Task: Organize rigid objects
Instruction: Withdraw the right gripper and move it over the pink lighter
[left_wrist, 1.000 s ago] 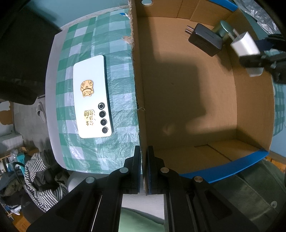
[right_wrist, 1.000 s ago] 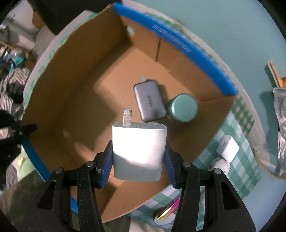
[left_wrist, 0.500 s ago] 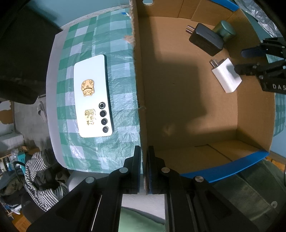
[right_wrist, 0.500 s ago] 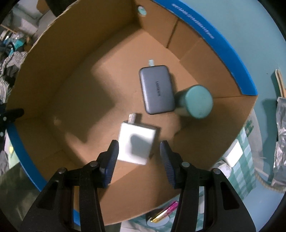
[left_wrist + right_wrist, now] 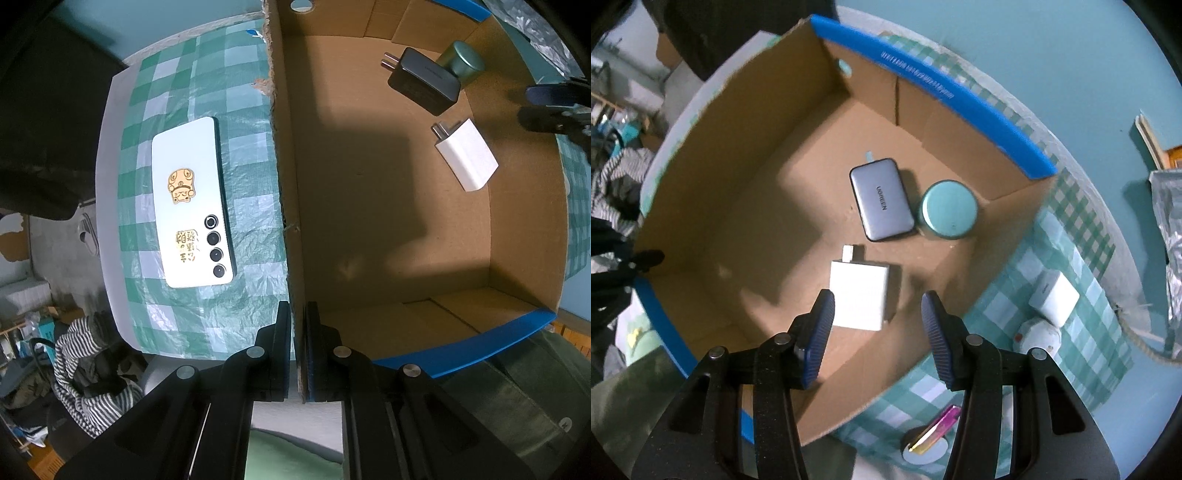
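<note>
1. The left gripper (image 5: 298, 354) is clamped on the near wall of the cardboard box (image 5: 288, 192), one finger on each side of it.
2. The right gripper (image 5: 877, 328) hangs over the box with its fingers spread apart, holding nothing.
3. The white charger (image 5: 860, 300) lies flat on the box floor, just beside the grey charger (image 5: 882, 199) (which touches a teal tin (image 5: 947, 209)).
4. A phone (image 5: 192, 206) lies face down on the checked cloth (image 5: 243, 122) outside the box.
</note>
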